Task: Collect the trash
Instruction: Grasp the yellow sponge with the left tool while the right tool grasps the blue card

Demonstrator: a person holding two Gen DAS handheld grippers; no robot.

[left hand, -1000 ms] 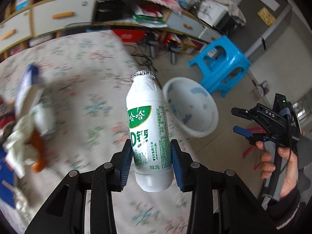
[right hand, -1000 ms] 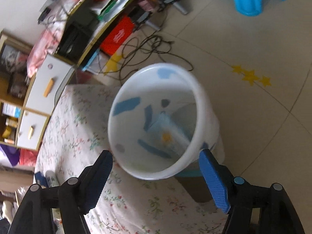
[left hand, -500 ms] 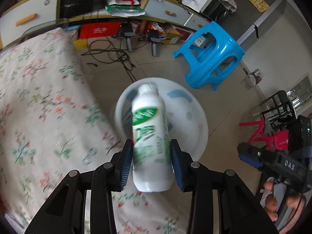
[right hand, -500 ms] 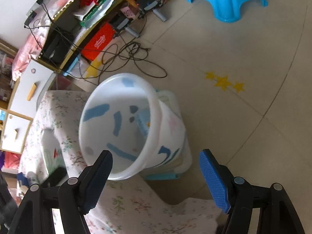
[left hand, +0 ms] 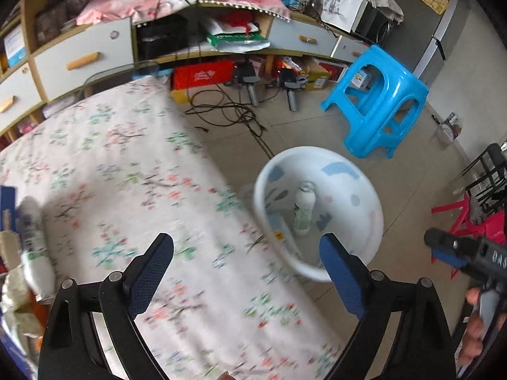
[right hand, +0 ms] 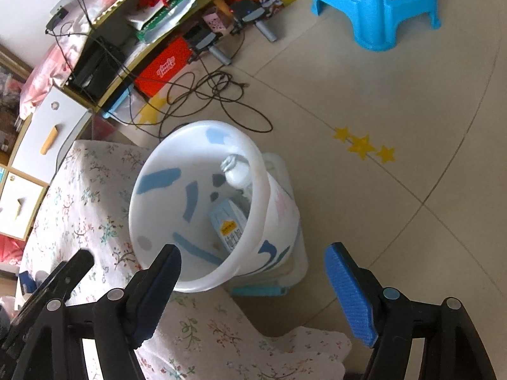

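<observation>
A white bin with blue marks (left hand: 345,190) (right hand: 149,190) stands on the floor by the edge of the floral-cloth table (left hand: 111,164). A white drink bottle with a green label (left hand: 304,209) (right hand: 236,174) stands inside it beside a pale blue carton (right hand: 229,226). My left gripper (left hand: 247,272) is open and empty above the table edge, left of the bin. My right gripper (right hand: 253,281) is open and empty, just in front of the bin; it also shows at the right of the left wrist view (left hand: 469,256). More trash (left hand: 30,240) lies at the table's left.
A blue plastic stool (left hand: 377,101) (right hand: 377,3) stands on the tiled floor beyond the bin. Cables (left hand: 228,110) and boxes lie under a long desk with drawers (left hand: 79,60). A red rack (left hand: 469,212) is at the right.
My left gripper opened and let go of the white bottle, which now stands in the bin. The left gripper drew back over the table. The right gripper stayed open near the bin.
</observation>
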